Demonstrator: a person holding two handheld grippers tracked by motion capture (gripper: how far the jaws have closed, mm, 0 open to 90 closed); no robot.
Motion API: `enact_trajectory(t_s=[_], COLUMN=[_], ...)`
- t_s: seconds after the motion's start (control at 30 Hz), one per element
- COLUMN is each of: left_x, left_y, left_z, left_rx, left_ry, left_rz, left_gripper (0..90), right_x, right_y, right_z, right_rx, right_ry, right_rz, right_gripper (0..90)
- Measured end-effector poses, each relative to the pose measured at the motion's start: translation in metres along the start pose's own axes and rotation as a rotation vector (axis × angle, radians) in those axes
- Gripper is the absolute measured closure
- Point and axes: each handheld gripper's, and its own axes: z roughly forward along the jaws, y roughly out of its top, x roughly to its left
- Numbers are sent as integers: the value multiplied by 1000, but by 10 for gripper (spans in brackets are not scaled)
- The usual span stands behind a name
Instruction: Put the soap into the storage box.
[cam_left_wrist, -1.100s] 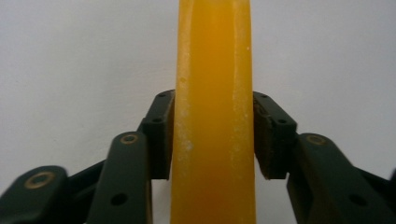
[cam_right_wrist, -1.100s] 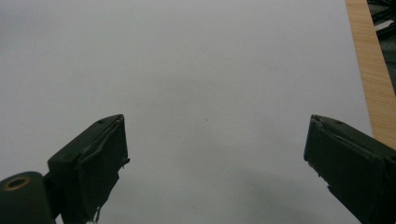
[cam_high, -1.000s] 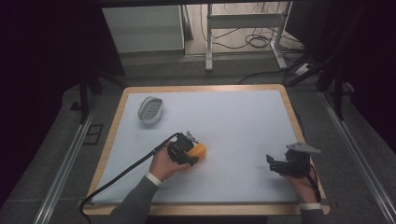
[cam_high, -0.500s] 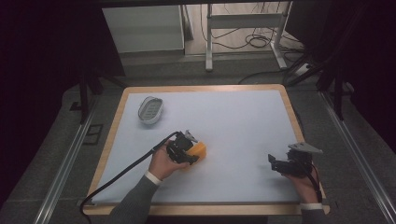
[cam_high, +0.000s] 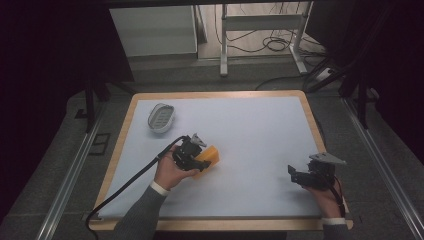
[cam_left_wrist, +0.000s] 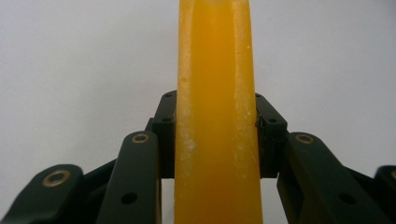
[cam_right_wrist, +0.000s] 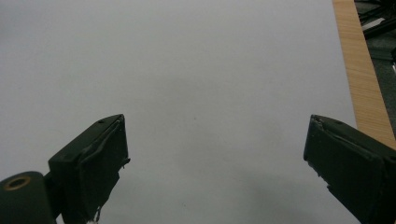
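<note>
Now that your left gripper (cam_high: 196, 157) has its fingers clamped on the orange soap-like bar (cam_high: 209, 157), near-left on the white table (cam_high: 260, 130), lift it; your right gripper (cam_right_wrist: 215, 154) waits open.

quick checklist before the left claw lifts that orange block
1. Left claw shut on the orange soap-like block: ok, the pads press on both its sides.
2. Block centred between the jaws: ok in the left gripper view.
3. Block clear of the white table surface: cannot tell from the high view.
4. Right claw open with nothing between its jaws: ok.
5. Right claw well apart from the block: ok, it sits near the table's right edge.
6. Grey oval dish unobstructed at the far left: ok.
</note>
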Motion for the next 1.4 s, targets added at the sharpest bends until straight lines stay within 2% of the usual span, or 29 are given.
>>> enact_trajectory(t_s=[0.3, 0.5, 0.83, 1.07, 1.4], left_x=[7, 14, 25, 34, 45], left_y=[2, 3, 5, 6, 7], left_z=[-8, -16, -23, -32, -40], left_rx=[-7, -30, -40, -58, -59], left_ry=[12, 18, 16, 29, 49], left_rz=[-10, -26, -47, -66, -79], left_gripper=[615, 615, 615, 615, 615], right_x=[0, -1, -3, -3, -3], right_y=[-1, -1, -1, -1, -1], right_z=[1, 0, 1, 2, 1], right_rx=[6, 5, 7, 11, 10], right_ry=[-1, -7, -7, -11, -16], right_rz=[-2, 2, 5, 11, 15], right_gripper=[65, 65, 65, 65, 65])
